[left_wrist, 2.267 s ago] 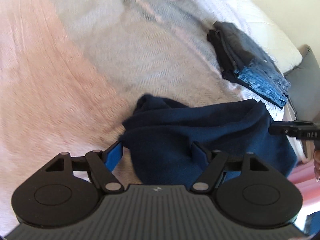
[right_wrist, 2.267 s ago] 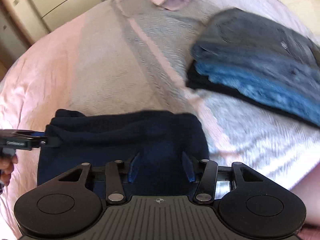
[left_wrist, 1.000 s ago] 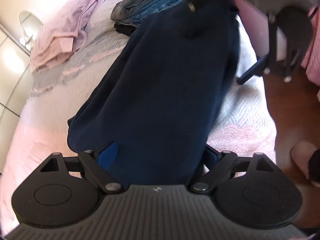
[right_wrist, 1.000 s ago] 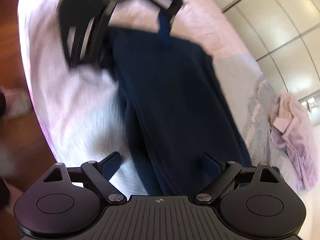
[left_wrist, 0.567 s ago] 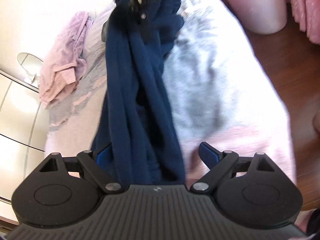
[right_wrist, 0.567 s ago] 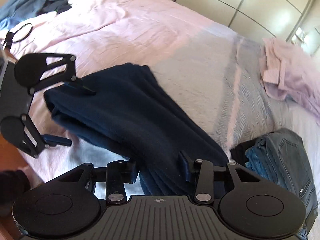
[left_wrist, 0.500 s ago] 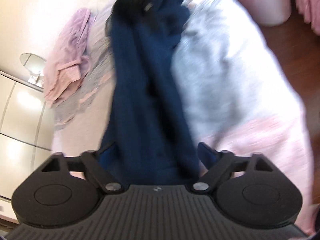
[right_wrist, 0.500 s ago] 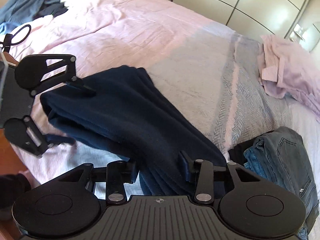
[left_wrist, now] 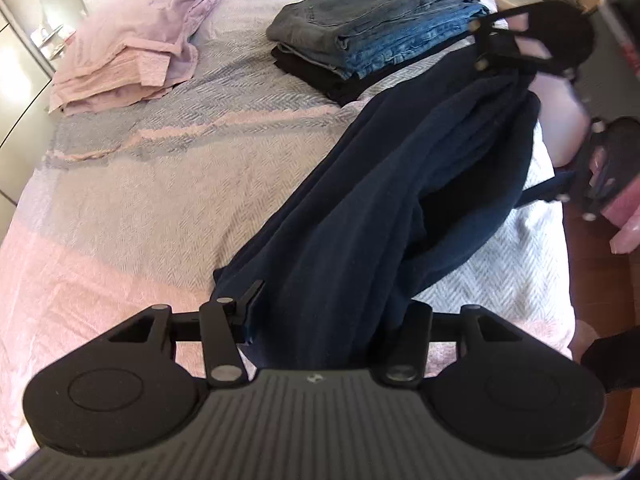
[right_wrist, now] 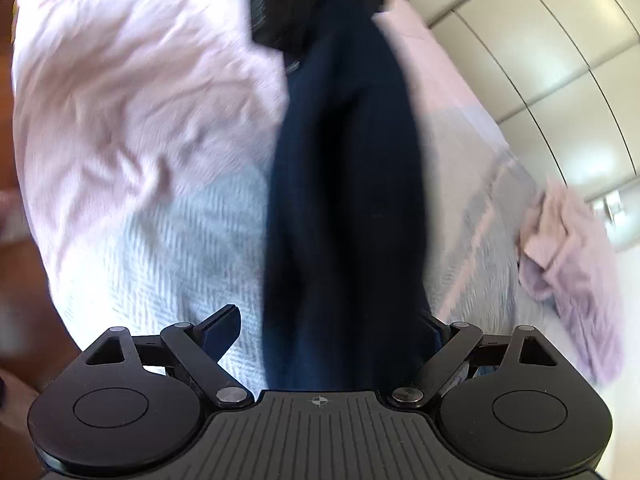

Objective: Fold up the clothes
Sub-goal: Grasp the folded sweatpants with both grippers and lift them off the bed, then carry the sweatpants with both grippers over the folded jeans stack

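Open stretch of bedspread [left_wrist: 132,200] left of the navy garment [left_wrist: 360,216], bed edge and wooden floor [left_wrist: 600,280] at right, folded jeans stack [left_wrist: 376,40] and pink clothes [left_wrist: 132,44] at far end. Soft knit navy cloth bunched in long folds, stretched between both grippers above herringbone-weave cover. Left gripper [left_wrist: 332,304] closing with cloth between jaws, pads at the fabric; right gripper [right_wrist: 332,328] opening, spread wide, left finger clear of cloth.

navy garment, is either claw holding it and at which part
The left claw is closing on one end of the navy garment; the right claw is opening around the other end, its pads apart.
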{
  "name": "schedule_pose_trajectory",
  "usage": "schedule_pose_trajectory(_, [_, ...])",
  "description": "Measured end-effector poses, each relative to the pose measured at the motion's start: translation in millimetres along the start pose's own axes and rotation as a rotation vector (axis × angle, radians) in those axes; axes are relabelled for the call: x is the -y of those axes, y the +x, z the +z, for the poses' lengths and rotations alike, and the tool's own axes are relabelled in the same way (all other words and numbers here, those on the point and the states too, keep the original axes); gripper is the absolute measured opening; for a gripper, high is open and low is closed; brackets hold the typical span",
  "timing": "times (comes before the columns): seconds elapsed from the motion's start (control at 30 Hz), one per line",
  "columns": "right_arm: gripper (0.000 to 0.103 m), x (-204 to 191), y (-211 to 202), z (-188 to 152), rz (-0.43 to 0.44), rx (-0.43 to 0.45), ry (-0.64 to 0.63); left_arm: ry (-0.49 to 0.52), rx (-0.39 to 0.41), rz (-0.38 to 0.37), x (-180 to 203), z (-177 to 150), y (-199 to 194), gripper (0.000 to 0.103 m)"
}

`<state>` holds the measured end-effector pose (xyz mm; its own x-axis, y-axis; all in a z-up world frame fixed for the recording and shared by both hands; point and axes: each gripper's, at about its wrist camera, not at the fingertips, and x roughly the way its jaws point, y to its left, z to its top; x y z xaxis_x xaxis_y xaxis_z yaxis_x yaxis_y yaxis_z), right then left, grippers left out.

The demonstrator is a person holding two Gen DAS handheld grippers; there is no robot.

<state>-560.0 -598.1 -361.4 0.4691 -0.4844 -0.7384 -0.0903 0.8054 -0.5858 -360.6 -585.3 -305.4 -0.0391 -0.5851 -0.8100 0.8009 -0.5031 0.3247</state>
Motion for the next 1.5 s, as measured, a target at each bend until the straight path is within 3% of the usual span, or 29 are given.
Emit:
schedule_pose_trajectory(0.03, [0.088, 1.1, 8.5, -2.9, -0.01, -0.009, 0.0, 0.016, -0.001, 0.001, 2.5, -0.1, 0.2, 0.049])
schedule_pose_trajectory(0.13, [0.046, 12.1, 14.7, -10.4, -0.042, -0.026, 0.05, 0.098, -0.02, 0.048, 23.7, -4.3, 6.8, 0.054])
schedule_pose_trajectory(0.2, [0.033, 22.9, 9.3, -14.5, -0.025, -0.017, 0.087, 0.21, -0.04, 0.099, 46.6, -10.6, 10.8, 0.055])
schedule_pose_trajectory(0.23, [0.029, 27.5, 5.4, -15.9, -0.012, -0.012, 0.094, 0.256, -0.05, 0.105, 55.2, -11.6, 11.3, 0.048])
schedule_pose_trajectory(0.33, [0.027, 41.9, -5.3, -18.2, 0.024, -0.002, 0.107, 0.302, -0.063, 0.12, 62.8, -5.0, 3.1, 0.032])
schedule_pose_trajectory(0.43, [0.026, 58.7, -18.6, -14.1, 0.051, -0.005, 0.127, 0.346, -0.075, 0.135, 69.3, 2.4, -6.2, 0.025])
schedule_pose_trajectory(0.73, [0.025, 77.5, -99.5, -10.3, 0.154, -0.015, 0.19, 0.414, -0.096, 0.1, 82.9, 47.5, -70.3, 0.024])
schedule_pose_trajectory(0.9, [0.025, 86.5, -141.6, -18.0, 0.163, -0.052, 0.229, 0.437, -0.044, 0.075, 92.8, 72.2, -92.5, 0.023])
schedule_pose_trajectory(1.03, [0.025, 106.9, -166.7, -24.7, 0.109, -0.105, 0.286, 0.484, 0.052, 0.038, 82.1, 100.1, -96.9, 0.023])
schedule_pose_trajectory(1.17, [0.025, 133.6, -189.3, -32.7, 0.007, -0.171, 0.353, 0.57, 0.19, 0.052, 55.4, 149.6, -92.5, 0.023])
schedule_pose_trajectory(1.37, [0.025, 202.1, -215.4, -60.5, -0.189, -0.235, 0.435, 0.678, 0.344, 0.115, 19.4, 253.0, -63.7, 0.024])
schedule_pose_trajectory(1.5, [0.025, 263.7, -198.8, -102.1, -0.281, -0.252, 0.402, 0.71, 0.401, 0.184, -0.7, 323.3, -20.2, 0.024])
